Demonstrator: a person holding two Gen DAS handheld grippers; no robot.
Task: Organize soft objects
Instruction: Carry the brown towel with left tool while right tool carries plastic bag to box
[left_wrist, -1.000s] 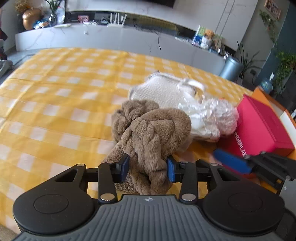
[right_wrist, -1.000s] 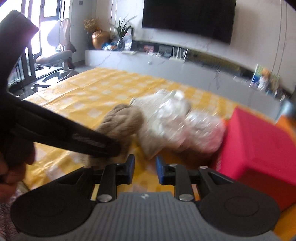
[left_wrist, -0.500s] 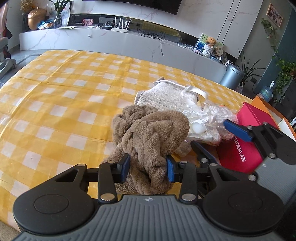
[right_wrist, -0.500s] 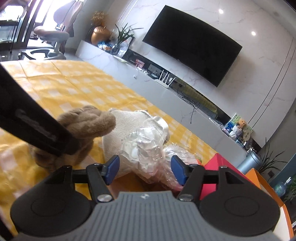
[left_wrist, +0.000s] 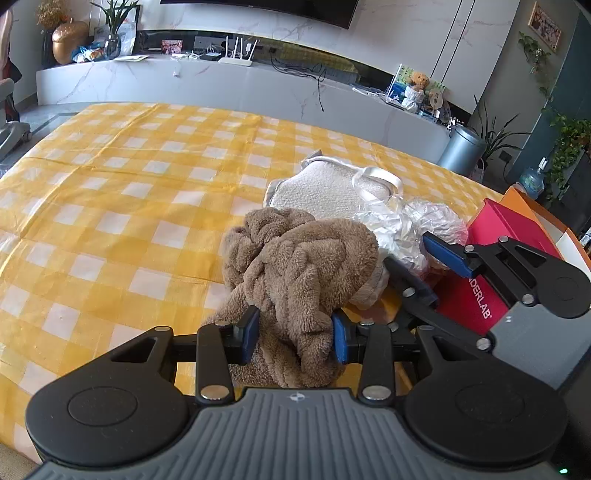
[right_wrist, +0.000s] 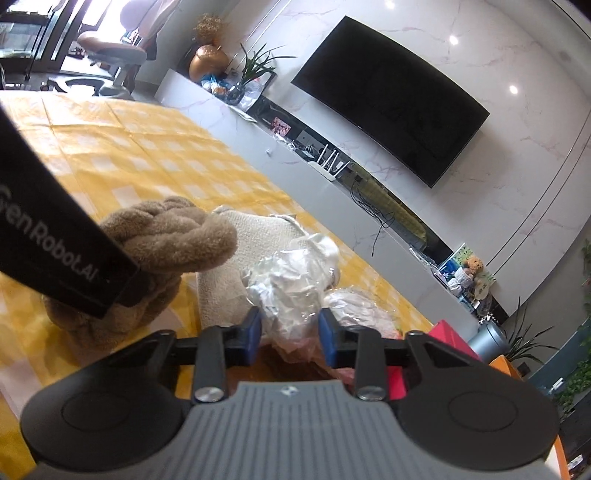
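Left gripper (left_wrist: 294, 338): fingers clamped on fuzzy brown toy (left_wrist: 295, 266), toy bunched up on yellow checked counter (left_wrist: 110, 192), toward its right side. Right gripper (right_wrist: 290, 338): fingers closing, crinkly clear plastic bag (right_wrist: 295, 280) between them, pads touching it. Cream fluffy cushion (left_wrist: 321, 190) lies just behind toy, touching bag. Red box (left_wrist: 495, 236) sits at right edge of counter.

On the desk (left_wrist: 110, 192) the plush (left_wrist: 295, 266) lies nearest, the pad (left_wrist: 317, 192) behind it, the plastic bag (left_wrist: 417, 225) to its right, the box (left_wrist: 495, 225) farther right.
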